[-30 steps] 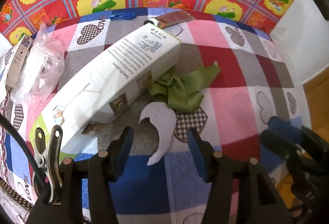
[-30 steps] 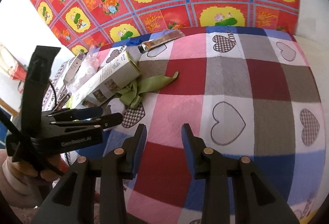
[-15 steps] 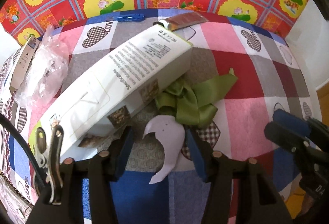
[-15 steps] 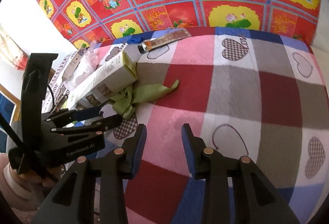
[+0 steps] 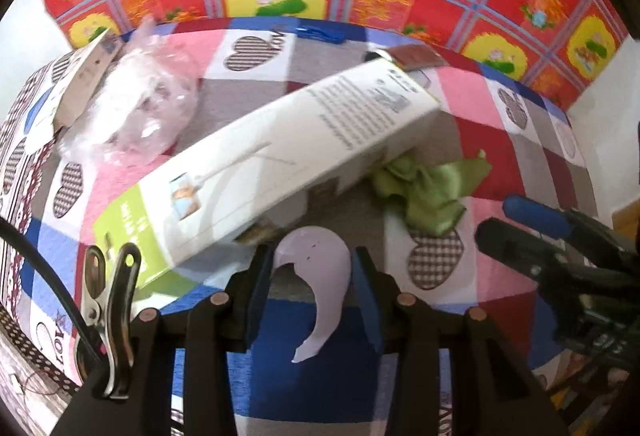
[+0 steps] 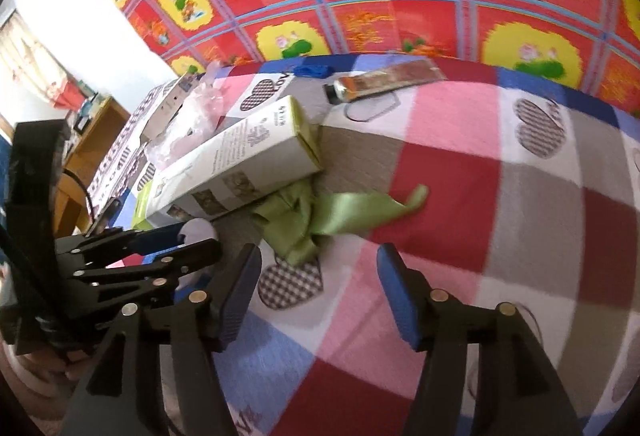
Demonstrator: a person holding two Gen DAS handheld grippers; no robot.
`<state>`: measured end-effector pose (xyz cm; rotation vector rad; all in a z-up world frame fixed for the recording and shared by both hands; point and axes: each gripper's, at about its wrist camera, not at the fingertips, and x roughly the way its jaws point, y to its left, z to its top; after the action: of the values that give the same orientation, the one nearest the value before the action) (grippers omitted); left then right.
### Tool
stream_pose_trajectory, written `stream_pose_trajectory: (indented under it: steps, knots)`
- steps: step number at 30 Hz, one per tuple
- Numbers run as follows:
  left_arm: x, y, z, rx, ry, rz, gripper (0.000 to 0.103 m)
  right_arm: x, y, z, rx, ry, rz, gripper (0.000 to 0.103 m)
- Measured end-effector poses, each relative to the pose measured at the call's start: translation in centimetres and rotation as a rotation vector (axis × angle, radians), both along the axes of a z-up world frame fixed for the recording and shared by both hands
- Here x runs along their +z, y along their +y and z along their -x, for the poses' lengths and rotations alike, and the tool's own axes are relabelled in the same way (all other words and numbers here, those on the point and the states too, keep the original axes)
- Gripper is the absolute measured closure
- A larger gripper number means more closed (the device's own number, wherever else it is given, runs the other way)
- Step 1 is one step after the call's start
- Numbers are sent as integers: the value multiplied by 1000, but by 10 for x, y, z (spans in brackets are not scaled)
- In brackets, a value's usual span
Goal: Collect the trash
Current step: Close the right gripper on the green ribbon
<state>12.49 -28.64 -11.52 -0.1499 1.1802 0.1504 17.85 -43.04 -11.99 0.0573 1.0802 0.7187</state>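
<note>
A curved, crescent-shaped scrap of pale lilac-white paper (image 5: 320,268), marked with a few tiny dark specks, is seen lying flat on a checked tablecloth of pink, grey, blue and red squares printed with hearts (image 5: 472,104). Its broad upper end is framed between the two blue-padded fingers of the left gripper (image 5: 310,272), which are set apart on either side of it; whether the pads touch the paper cannot be told. Its narrow tail runs back toward the camera over a blue square. Just beyond the scrap, a long white cardboard box with a lime-green end and printed text (image 5: 280,164) is laid diagonally, and a crumpled olive-green satin ribbon (image 5: 428,188) is tucked against the box's right side. Crinkled clear plastic wrap (image 5: 136,116) is seen at the far left, and a squeezed brown metal tube (image 6: 384,80) lies near the far edge. The right gripper (image 6: 318,276) is held wide open above the cloth, nothing between its fingers, with the ribbon just ahead of its left finger.
</note>
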Motion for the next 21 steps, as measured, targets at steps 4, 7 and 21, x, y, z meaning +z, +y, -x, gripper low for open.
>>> stream_pose_trajectory:
  steps: [4,7,21]
  knots:
    - [0,10,3,15,-4,0,61,-3,21,-2,39,-18,27,41]
    - [-3,16,4,15,1,6,61,-8,35,-3,53,-34,65,41]
    - [-7,20,0,-82,-8,29,61,-11,37,6,-56,-59,127,98]
